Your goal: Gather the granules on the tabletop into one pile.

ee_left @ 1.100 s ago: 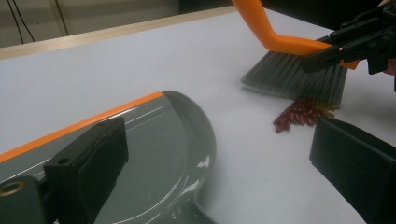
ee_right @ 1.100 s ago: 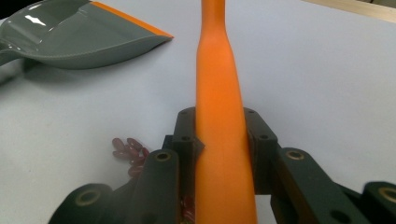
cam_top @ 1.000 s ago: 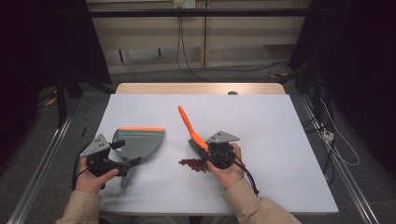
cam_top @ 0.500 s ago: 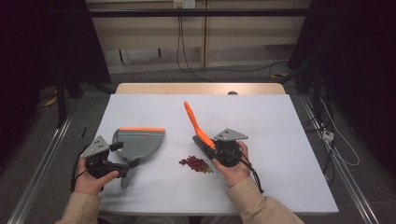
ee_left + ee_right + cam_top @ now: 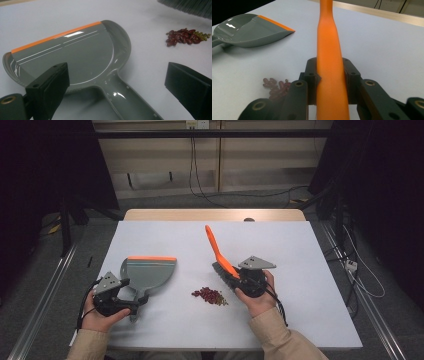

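Table (image 5: 310, 270), white top. Beans (image 5: 209, 295): small pile of red and green, near front edge. Dustpan (image 5: 147, 274): grey, orange lip, lying flat left of beans, apart from them. Brush (image 5: 220, 255): orange handle, bristles down, just right of beans. Left gripper (image 5: 117, 87): jaws wide apart, astride dustpan handle. Right gripper (image 5: 329, 82): jaws clamped on brush handle.
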`<move>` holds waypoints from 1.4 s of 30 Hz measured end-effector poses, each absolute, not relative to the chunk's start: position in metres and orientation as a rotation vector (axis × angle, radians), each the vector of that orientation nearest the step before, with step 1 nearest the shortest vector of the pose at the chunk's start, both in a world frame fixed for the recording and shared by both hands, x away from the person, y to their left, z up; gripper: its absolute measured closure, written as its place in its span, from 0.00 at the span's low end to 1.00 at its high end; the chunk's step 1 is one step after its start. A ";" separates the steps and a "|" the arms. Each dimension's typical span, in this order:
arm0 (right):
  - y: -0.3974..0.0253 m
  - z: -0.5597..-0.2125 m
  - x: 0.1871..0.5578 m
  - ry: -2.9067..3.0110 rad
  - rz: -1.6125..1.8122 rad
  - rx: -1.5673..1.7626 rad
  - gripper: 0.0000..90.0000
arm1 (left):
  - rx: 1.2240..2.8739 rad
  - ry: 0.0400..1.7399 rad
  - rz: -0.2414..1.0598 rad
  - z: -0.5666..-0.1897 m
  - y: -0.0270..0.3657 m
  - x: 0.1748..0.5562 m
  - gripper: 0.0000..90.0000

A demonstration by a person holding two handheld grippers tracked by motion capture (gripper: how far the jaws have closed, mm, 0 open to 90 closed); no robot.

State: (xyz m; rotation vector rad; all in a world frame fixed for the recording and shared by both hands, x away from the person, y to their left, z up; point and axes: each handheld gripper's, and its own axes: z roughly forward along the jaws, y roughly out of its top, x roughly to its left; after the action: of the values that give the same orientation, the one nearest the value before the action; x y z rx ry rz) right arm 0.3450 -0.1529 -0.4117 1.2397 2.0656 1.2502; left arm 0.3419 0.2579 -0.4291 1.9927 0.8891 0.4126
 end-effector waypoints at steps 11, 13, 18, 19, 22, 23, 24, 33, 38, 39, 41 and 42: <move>-0.158 -0.411 0.346 2.067 1.248 1.233 0.79 | 2.033 0.914 0.460 -0.436 0.259 0.336 0.08; -0.158 -0.411 0.346 2.062 1.253 1.234 0.79 | 2.040 0.931 0.472 -0.436 0.261 0.335 0.08; -0.160 -0.411 0.346 2.056 1.257 1.240 0.79 | 2.038 0.950 0.461 -0.439 0.264 0.336 0.08; -0.161 -0.411 0.346 2.056 1.255 1.240 0.79 | 2.050 0.952 0.462 -0.439 0.264 0.336 0.08; -0.162 -0.411 0.346 2.051 1.257 1.242 0.79 | 2.065 0.957 0.467 -0.439 0.265 0.336 0.10; -0.162 -0.411 0.345 2.051 1.257 1.241 0.79 | 2.060 0.966 0.466 -0.439 0.267 0.336 0.10; -0.162 -0.411 0.345 2.052 1.256 1.245 0.79 | 2.061 0.971 0.473 -0.439 0.268 0.336 0.11; -0.163 -0.412 0.345 2.051 1.257 1.244 0.79 | 2.048 1.015 0.465 -0.439 0.278 0.342 0.17; -0.163 -0.412 0.346 2.049 1.258 1.244 0.79 | 2.107 1.016 0.428 -0.445 0.268 0.350 0.24; -0.163 -0.412 0.346 2.049 1.259 1.242 0.79 | 2.129 1.000 0.418 -0.445 0.267 0.351 0.27; -0.164 -0.412 0.346 2.052 1.259 1.245 0.79 | 2.127 0.997 0.415 -0.445 0.265 0.353 0.33; -0.164 -0.413 0.346 2.051 1.258 1.240 0.79 | 2.140 0.983 0.408 -0.444 0.265 0.354 0.36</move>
State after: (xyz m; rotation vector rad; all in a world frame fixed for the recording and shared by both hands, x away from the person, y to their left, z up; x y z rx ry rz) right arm 0.3460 -0.1637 -0.4125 1.2402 2.0514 1.2583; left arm 0.3539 0.2647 -0.4444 2.1403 0.9827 0.4077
